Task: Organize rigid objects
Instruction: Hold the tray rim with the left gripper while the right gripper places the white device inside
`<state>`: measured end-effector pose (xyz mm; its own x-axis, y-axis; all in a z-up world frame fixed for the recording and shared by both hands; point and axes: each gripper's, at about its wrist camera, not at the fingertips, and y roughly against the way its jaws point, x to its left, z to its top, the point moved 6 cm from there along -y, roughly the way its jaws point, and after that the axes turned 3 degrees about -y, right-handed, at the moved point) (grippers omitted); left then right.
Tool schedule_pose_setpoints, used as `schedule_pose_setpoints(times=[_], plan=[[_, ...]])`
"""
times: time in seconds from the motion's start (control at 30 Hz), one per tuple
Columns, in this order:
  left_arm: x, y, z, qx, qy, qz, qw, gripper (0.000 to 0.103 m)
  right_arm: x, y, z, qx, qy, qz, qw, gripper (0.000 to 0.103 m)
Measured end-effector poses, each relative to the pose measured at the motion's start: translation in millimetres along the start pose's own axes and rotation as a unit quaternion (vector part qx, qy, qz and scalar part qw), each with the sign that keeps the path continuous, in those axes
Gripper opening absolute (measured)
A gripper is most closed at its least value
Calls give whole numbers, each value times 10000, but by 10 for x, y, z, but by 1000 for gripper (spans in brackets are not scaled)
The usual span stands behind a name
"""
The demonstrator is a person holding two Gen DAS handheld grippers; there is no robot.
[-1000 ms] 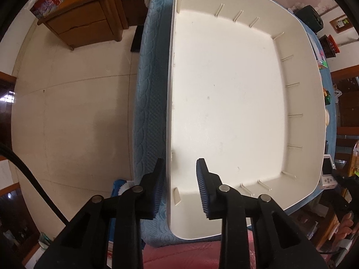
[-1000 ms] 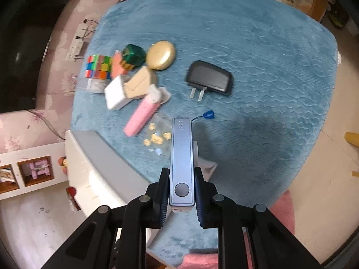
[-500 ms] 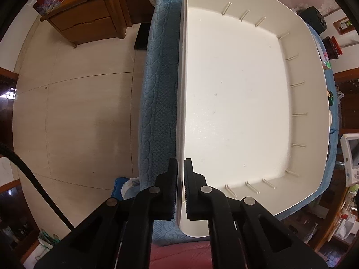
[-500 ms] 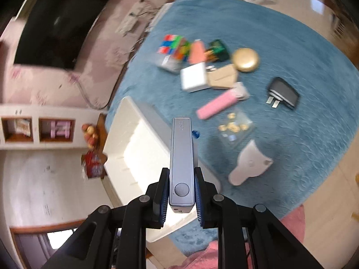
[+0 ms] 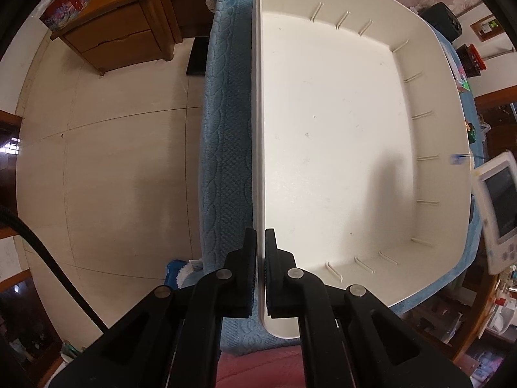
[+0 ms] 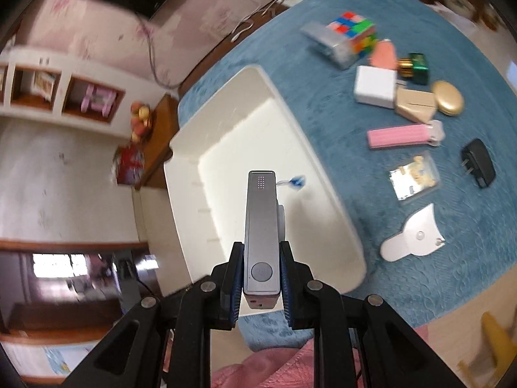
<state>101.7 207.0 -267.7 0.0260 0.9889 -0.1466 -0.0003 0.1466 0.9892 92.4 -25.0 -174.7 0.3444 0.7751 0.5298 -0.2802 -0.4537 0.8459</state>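
A large white plastic bin lies on a blue knit cloth. My left gripper is shut on the bin's left rim. The bin also shows in the right wrist view, and nothing lies in it. My right gripper is shut on a slim silver device with a round button and a blue tag, held above the bin. The same device shows at the right edge of the left wrist view.
On the cloth right of the bin lie a colour cube, a white box, a gold oval case, a pink bar, a black charger, a clear packet and a white flat piece. A wooden cabinet stands on the floor to the left.
My left gripper closed on the bin's left rim. My right gripper carried the silver device from over the cloth to above the bin.
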Motion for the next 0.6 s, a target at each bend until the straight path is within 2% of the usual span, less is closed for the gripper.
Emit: schedule_pose_setpoints(times=[0.1,0.17,0.27,0.43,0.57,0.6], plan=[[-8,36,-9,-74,-36,24,10000,4,112,-127,-72,139,264,-121,9995,21],[-20,36,-1,-87,-22,35,10000,4,153,-189,-100,207,342,-124,9991,25],[-23,47,6,-108,-3,40,9999,4,195,-204,-111,146,400,-78,9991,26],[16,27,-5,-68,29,78,9999,4,208,-72,-81,-218,770,-295,9964,49],[17,-11,-23,41,47,77,10000,4,154,57,-67,-568,1118,-505,9908,58],[12,-22,-26,63,47,70,9999,4,131,89,-65,-654,1214,-556,9889,63]])
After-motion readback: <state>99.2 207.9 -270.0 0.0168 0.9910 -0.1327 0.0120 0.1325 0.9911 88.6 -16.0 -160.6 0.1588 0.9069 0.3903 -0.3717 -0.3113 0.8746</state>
